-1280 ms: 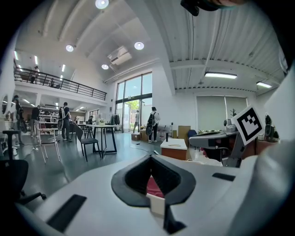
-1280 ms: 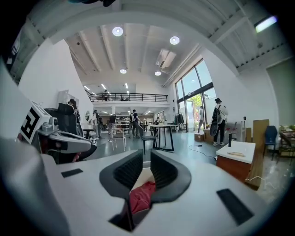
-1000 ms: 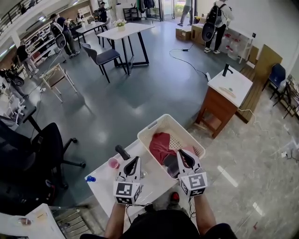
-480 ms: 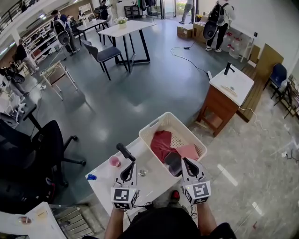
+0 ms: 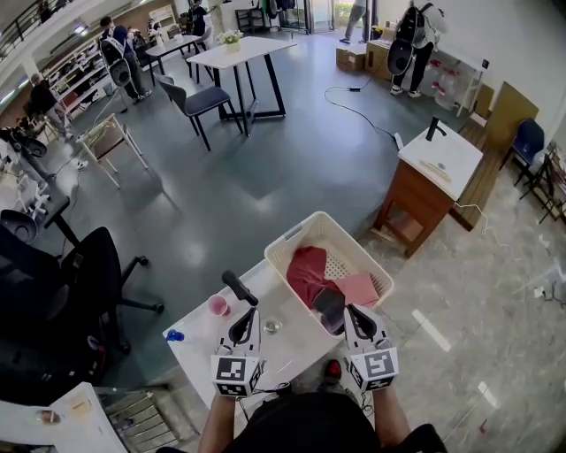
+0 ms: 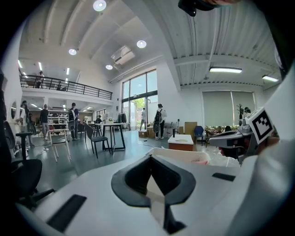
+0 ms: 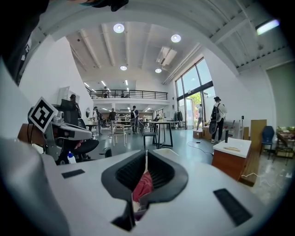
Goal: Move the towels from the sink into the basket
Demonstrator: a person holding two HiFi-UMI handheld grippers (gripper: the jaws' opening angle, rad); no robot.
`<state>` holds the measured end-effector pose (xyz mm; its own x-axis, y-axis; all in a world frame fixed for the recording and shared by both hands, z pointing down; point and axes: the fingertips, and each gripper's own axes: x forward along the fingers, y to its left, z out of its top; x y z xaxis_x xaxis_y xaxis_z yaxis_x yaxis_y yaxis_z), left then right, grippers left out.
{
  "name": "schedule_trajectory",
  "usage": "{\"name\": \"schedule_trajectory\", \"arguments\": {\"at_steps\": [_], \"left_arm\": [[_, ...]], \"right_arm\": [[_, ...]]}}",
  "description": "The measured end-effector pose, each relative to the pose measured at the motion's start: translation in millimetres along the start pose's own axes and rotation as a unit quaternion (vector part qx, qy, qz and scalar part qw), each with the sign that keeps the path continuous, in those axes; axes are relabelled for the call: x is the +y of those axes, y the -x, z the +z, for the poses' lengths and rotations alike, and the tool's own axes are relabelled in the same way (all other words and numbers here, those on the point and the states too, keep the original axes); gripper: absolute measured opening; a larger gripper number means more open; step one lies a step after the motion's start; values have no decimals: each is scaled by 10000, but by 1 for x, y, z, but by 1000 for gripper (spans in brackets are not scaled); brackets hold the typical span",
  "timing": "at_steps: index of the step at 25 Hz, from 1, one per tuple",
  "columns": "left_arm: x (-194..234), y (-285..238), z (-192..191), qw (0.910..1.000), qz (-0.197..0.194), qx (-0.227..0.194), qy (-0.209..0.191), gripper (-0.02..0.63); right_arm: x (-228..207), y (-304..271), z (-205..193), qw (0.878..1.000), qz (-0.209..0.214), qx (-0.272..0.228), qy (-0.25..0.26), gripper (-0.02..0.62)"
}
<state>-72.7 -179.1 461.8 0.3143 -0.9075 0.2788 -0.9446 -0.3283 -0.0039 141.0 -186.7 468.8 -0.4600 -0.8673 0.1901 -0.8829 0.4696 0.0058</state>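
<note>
no readable text, no brands (nor numbers)

I stand in a big open hall with a glossy grey floor [image 5: 265,195]; to my right it turns to pale tiles [image 5: 478,310]. Far off is a white table [image 5: 239,55] on black legs, with a dark chair [image 5: 199,104] beside it. On the right stands a wooden cabinet [image 5: 411,208] with a white top. A black office chair [image 5: 84,279] is near on my left. Tall windows [image 6: 138,99] light the far wall. A railed balcony [image 6: 64,90] runs left of them, and round lamps [image 6: 99,5] dot the white ceiling [image 6: 152,27].
</note>
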Motion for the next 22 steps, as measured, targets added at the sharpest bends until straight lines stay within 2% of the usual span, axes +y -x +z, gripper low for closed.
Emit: {"name": "schedule_trajectory", "arguments": {"at_steps": [22], "left_arm": [[-11,2,-1,9999,-129,49,-76,8]], "right_arm": [[-1,3,4,10000,-48,-12,-23,38]]}}
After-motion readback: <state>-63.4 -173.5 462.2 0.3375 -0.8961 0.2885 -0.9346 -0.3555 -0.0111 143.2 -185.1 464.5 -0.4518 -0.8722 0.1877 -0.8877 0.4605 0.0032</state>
